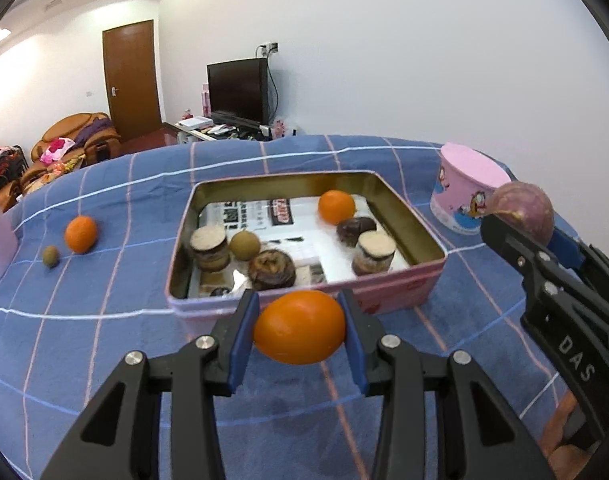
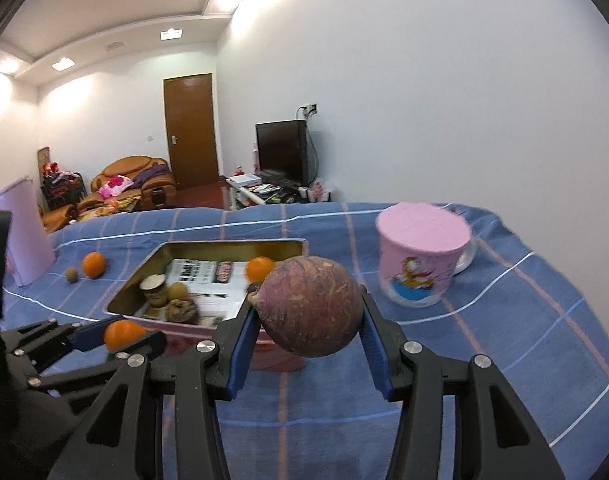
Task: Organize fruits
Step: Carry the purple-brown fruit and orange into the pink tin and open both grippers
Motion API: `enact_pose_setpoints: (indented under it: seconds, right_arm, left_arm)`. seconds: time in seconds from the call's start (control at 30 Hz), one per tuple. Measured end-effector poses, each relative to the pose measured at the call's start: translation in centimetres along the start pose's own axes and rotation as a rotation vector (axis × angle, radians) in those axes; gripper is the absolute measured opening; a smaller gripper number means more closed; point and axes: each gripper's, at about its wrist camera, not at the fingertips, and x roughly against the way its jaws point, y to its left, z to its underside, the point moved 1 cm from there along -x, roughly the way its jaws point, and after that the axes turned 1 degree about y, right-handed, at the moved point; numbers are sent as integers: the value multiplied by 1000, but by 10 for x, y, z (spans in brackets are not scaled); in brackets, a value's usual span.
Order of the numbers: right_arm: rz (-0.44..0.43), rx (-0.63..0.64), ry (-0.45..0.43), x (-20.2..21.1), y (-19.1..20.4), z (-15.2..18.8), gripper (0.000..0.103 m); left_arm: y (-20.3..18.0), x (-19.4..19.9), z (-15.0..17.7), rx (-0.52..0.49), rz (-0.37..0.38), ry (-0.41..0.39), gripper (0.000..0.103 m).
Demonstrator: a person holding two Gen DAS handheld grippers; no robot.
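My left gripper (image 1: 300, 326) is shut on an orange (image 1: 299, 327) and holds it above the cloth, just in front of the open pink tin (image 1: 384, 298). My right gripper (image 2: 308, 316) is shut on a round purple fruit (image 2: 310, 306), held to the right of the tin (image 2: 276, 354); it also shows in the left wrist view (image 1: 522, 212). In the tin lie another orange (image 1: 336, 207), a small brown round fruit (image 1: 244, 245) and several brown cakes. On the cloth left of the tin sit a loose orange (image 1: 80, 233) and a small brown fruit (image 1: 50, 256).
A pink cartoon cup (image 1: 466, 192) stands upside down at the back right; it also shows in the right wrist view (image 2: 420, 258). A pink upright object (image 2: 22, 232) stands at the far left. The blue checked cloth (image 1: 116, 344) covers the table. A sofa, door and TV lie beyond.
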Motion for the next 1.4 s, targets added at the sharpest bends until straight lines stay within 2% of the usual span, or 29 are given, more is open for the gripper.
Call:
enact_pose_setpoints:
  seconds: [0.17, 0.4, 0.53, 0.83, 1.23, 1.4]
  right_arm:
    - [18, -20, -8, -18, -11, -22, 51]
    - [-23, -42, 26, -53, 6, -42, 51]
    - [-44, -39, 56, -73, 17, -40, 51]
    - [-73, 5, 116, -95, 25, -30, 51]
    - [-150, 58, 189, -109, 42, -24, 51]
    - [-230, -4, 204, -110, 33, -24, 52]
  left_arm:
    - [-7, -10, -25, 11, 14, -23, 43]
    - [15, -29, -51, 53, -71, -42, 43]
    - [23, -44, -52, 47, -119, -38, 43]
    - [30, -64, -52, 37, -165, -26, 43]
    - [32, -79, -51, 36, -164, 20, 43]
    - [31, -79, -53, 35, -162, 21, 43]
